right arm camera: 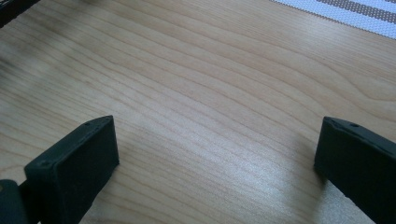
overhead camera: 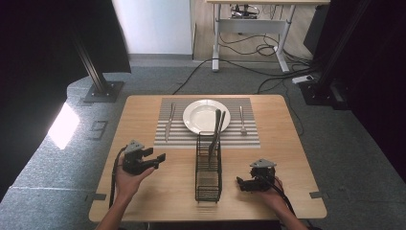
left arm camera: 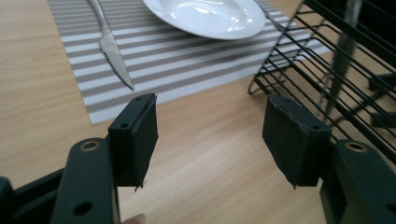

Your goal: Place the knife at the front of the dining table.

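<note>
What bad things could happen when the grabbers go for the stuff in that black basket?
The tall black wire basket looks narrow, so a bump from the open left gripper beside it might tip it over. The long silver utensils standing in it lean over the round white plate; pulled carelessly, they might knock it. The open right gripper rests low on the wooden table and may scrape it.
</note>
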